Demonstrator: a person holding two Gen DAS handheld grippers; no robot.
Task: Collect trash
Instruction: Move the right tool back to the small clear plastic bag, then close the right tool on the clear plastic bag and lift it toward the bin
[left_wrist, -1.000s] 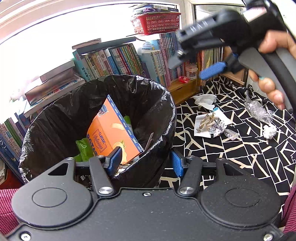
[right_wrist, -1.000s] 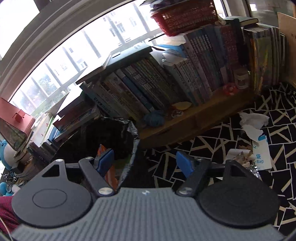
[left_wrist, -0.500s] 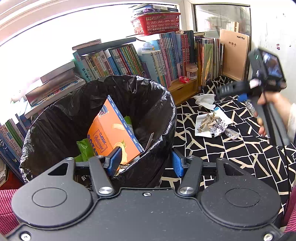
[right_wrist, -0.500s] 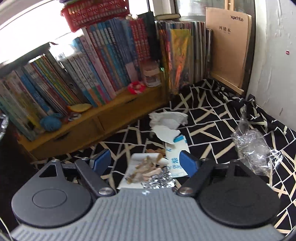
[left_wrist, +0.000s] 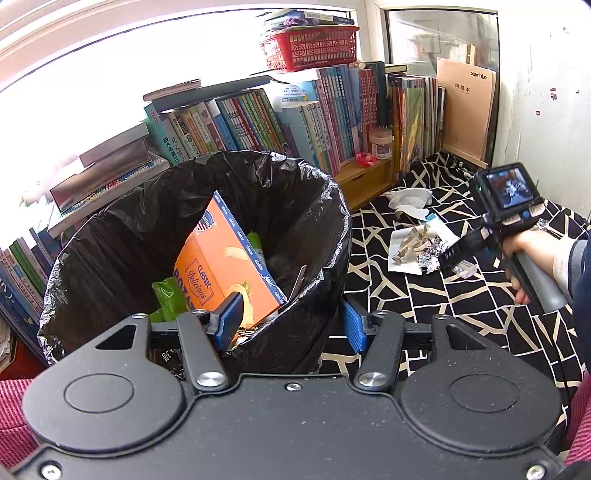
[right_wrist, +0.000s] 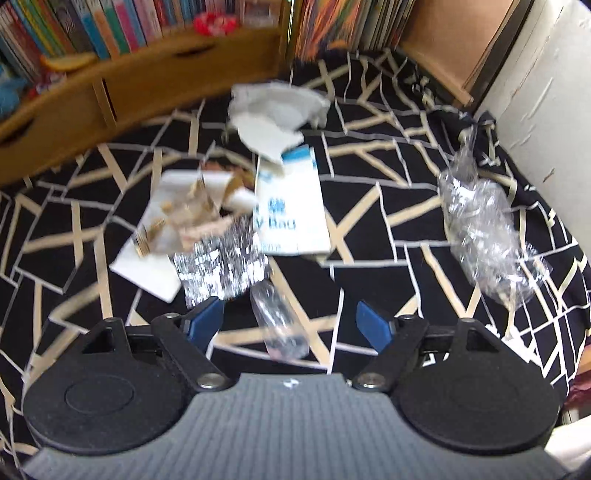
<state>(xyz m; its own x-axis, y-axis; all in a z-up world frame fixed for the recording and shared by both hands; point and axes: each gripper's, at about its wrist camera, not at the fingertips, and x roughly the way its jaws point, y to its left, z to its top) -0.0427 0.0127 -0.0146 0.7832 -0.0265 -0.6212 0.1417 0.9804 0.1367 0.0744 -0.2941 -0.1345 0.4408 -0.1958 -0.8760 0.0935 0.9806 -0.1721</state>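
A bin lined with a black bag (left_wrist: 343, 221) holds an orange box (left_wrist: 221, 258) and a green packet (left_wrist: 168, 295). My left gripper (left_wrist: 291, 321) is open, with the bin's near rim between its fingers. On the black patterned cloth (right_wrist: 373, 229) lie crumpled foil (right_wrist: 221, 266), a white sheet with brown scraps (right_wrist: 177, 229), a white-and-blue bag (right_wrist: 288, 210), tissue (right_wrist: 273, 107) and a clear wrapper (right_wrist: 484, 229). My right gripper (right_wrist: 291, 321) hovers open low over a small clear plastic piece (right_wrist: 280, 325), just beside the foil. The left wrist view shows the right gripper (left_wrist: 448, 254) held by a hand.
A wooden shelf (right_wrist: 147, 70) packed with books runs along the back behind the trash. A red basket (left_wrist: 310, 48) sits on top of the books. A white wall (right_wrist: 546, 92) bounds the cloth on the right, and a brown board (left_wrist: 465, 110) leans in the corner.
The right gripper swung from above the bin rightward and down to the trash pile on the cloth. The left gripper stayed at the bin rim.
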